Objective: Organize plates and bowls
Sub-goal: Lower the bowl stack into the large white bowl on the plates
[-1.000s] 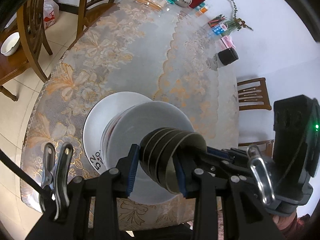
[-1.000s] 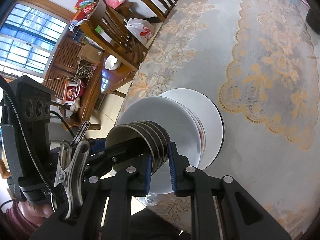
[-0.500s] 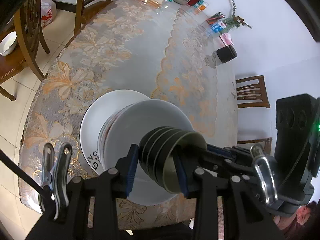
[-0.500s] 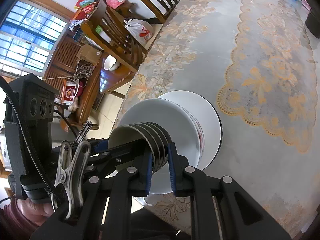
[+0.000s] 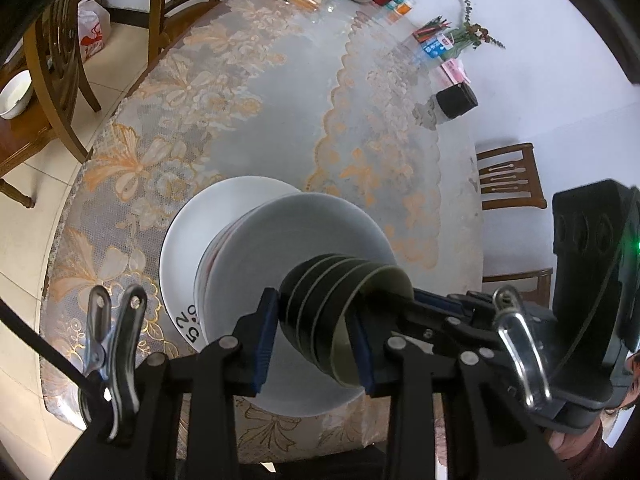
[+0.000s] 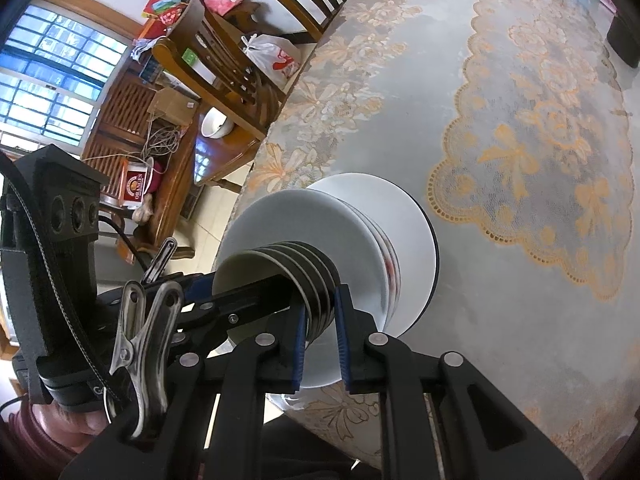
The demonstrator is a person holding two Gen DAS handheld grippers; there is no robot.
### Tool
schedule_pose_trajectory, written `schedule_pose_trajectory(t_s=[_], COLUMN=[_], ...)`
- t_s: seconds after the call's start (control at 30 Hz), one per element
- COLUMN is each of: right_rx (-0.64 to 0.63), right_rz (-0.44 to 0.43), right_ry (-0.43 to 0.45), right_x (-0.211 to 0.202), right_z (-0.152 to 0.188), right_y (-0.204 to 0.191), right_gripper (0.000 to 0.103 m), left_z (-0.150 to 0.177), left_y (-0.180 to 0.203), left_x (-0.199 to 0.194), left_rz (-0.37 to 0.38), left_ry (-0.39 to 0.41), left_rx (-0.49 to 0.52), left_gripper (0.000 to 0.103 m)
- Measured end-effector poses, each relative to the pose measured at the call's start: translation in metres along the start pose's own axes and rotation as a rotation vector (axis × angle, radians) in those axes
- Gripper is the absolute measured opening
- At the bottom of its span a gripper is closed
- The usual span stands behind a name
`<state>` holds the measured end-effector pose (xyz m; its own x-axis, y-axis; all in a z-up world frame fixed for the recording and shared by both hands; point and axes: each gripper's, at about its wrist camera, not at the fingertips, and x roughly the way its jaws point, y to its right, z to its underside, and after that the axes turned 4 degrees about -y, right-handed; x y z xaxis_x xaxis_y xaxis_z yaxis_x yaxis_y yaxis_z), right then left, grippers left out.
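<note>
A round bench (image 5: 280, 112) under an orange-flowered lace cloth filled mid-frame, wooden chairs (image 5: 60, 52) on pale tiles upper left. Low centre, both the left claw (image 5: 316, 340) and right claw (image 6: 322, 330) were clenched on stacked dark bowls (image 5: 340, 308) above white plates (image 5: 224, 216).

Dark bowls (image 5: 340, 316): approx 5 nested, exact no. hard to tell. White plates (image 5: 280, 240): 1 wide at bottom, several smaller stacked on it under the bowls, count unclear. Hand-held grippers: 2, left hand-held gripper (image 5: 316, 340) and right hand-held gripper (image 6: 322, 334), both at the bowls. Desk (image 5: 280, 120): 1. Wooden chairs (image 5: 508, 178) around desk: min 3. White bowl (image 6: 216, 122) beyond desk: 1.
</note>
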<state>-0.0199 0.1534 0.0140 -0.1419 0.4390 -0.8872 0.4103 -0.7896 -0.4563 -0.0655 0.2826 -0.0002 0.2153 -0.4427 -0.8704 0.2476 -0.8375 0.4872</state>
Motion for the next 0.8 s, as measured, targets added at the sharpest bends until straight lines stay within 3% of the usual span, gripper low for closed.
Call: schedule_pose_trajectory(t_s=[0.8], right_rx=[-0.001], right_rz=[0.041], right_ry=[-0.022], right_x=[0.002], right_z=[-0.0055], right_y=[-0.0004], right_gripper=[0.016], left_z=[-0.0076], left_y=[-0.0009], left_x=[0.0037], left_rz=[0.015], left_ry=[-0.014], left_rx=[-0.008], left_gripper=[0.033])
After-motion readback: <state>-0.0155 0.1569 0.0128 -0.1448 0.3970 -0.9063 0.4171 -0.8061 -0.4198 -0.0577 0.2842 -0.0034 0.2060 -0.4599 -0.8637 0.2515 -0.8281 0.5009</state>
